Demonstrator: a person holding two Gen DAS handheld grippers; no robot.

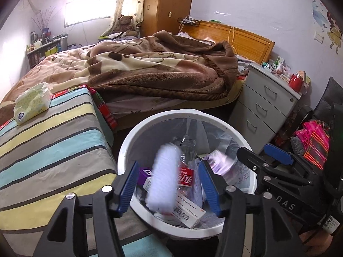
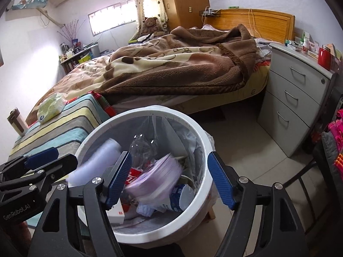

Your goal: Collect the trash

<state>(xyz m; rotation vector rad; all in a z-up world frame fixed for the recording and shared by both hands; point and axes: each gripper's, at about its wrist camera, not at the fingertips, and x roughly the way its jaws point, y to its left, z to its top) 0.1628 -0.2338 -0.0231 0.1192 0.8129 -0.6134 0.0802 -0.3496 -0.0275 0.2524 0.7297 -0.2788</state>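
A white thing (image 1: 164, 176) over the trash bin (image 1: 171, 115) was so blurry that nobody could tell what it was. A purple thing (image 2: 159, 174) in the bin was blurry too. The trash at the bottom of the bin was hidden under the top pieces. Beside the bin, the small boxes (image 2: 304, 42) on the gray drawers (image 2: 293, 98) were too tiny to read.

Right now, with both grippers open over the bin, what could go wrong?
The blurred white piece between the left gripper fingers looks mid-fall; it might tip over the white bin rim toward the striped cover. The bin is filling, and the right gripper hangs close beside the left, so they could bump.
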